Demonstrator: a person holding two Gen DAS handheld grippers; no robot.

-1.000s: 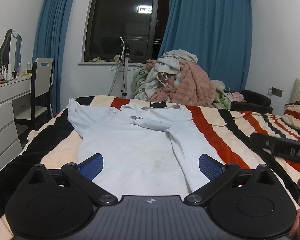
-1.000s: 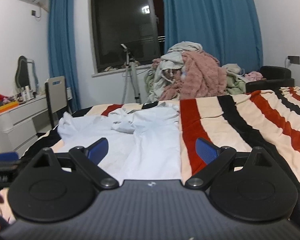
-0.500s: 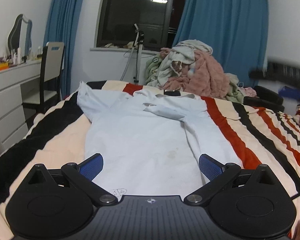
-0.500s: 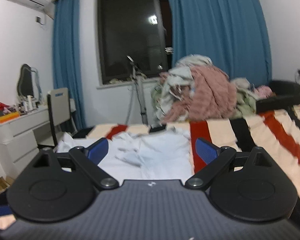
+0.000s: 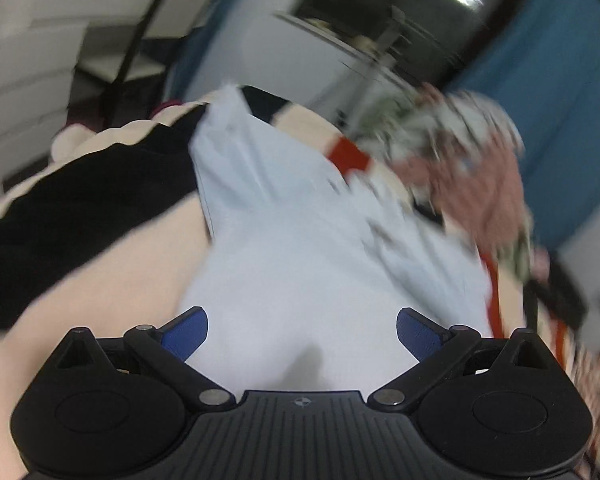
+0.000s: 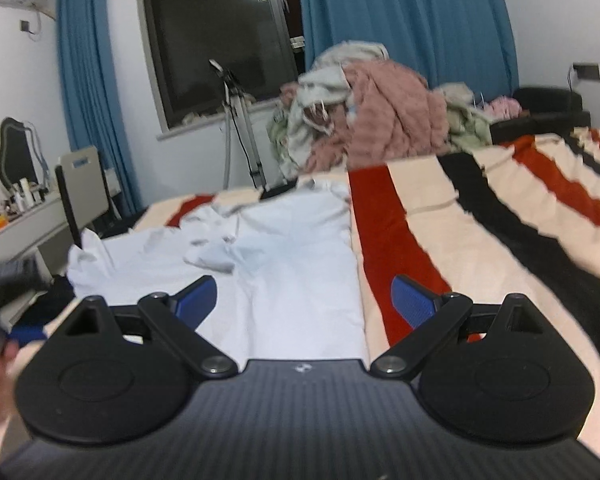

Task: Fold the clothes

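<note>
A pale blue long-sleeved shirt (image 5: 300, 264) lies spread flat on the striped bedspread (image 6: 480, 240), one sleeve folded across its chest. It also shows in the right wrist view (image 6: 292, 264). My left gripper (image 5: 302, 328) is open and empty, low over the shirt's lower middle; its view is tilted and blurred. My right gripper (image 6: 304, 300) is open and empty over the shirt's right hem edge, next to a red stripe.
A heap of unfolded clothes (image 6: 364, 120) sits at the bed's far end by blue curtains (image 6: 404, 20). A white dresser (image 6: 16, 232) and a chair (image 6: 84, 192) stand left of the bed. A tripod stand (image 6: 240, 120) is under the window.
My left gripper has swung down and tilted, closing in on the shirt, with motion blur. My right gripper has dropped lower toward the shirt's right edge. Both stayed open.
</note>
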